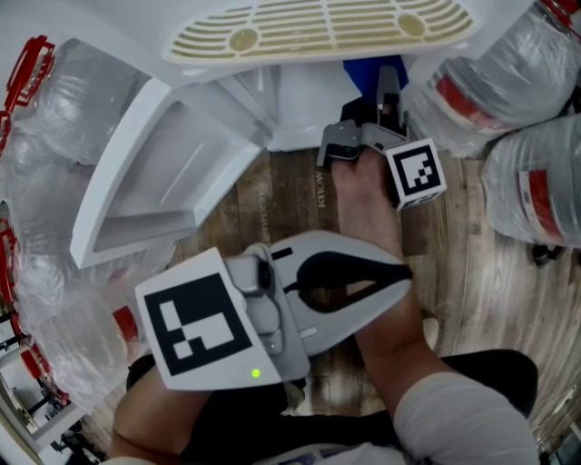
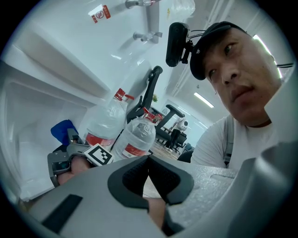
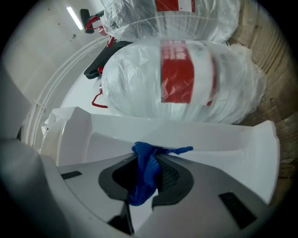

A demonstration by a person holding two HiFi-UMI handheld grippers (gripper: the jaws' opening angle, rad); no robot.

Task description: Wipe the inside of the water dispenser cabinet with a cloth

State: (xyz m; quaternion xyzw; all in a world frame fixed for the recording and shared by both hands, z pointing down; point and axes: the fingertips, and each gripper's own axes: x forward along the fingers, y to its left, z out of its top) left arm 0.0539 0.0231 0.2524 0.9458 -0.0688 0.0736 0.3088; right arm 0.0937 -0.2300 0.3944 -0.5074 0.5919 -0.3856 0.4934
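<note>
We're seeing a bright blue woven cloth [image 3: 144,181], and the moulded plastic cabinet door [image 1: 154,173] is plain white. Clear plastic water jugs [image 1: 495,82] carry red label bands, the slotted drip grille [image 1: 318,27] is creamy yellow, the plank floor [image 1: 281,204] brown woodgrain. Left gripper [image 1: 404,271] and right gripper [image 3: 151,157] are light grey with black pads [image 3: 173,175], each marker cube [image 1: 418,173] black-and-white squares

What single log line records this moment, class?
left gripper shut, empty | right gripper shut on blue cloth | cloth at cabinet opening | cabinet door open
</note>
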